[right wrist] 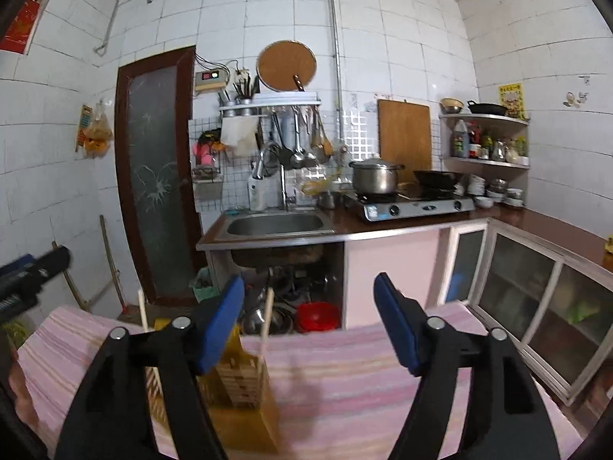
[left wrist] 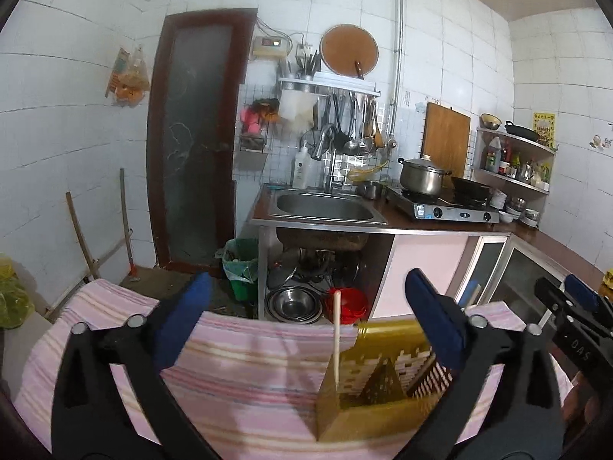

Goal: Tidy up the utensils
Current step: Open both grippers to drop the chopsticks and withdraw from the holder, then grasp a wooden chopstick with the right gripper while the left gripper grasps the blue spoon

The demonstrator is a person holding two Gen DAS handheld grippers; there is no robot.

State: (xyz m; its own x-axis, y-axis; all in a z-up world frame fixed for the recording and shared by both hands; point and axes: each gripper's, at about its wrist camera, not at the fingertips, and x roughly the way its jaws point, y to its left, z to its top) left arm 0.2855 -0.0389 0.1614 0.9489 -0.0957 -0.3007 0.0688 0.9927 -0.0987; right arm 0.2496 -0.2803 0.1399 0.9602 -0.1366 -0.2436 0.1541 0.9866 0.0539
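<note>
— Where's the utensil holder?
— On the striped cloth, at 5 o'clock in the left view, one chopstick standing in it.
— And the grippers?
— Left gripper and right gripper both spread apart, empty.

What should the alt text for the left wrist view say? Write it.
The open left gripper hovers over a pink striped cloth, its right finger beside a yellow utensil holder with one chopstick standing in it. Behind is a kitchen sink.
</note>
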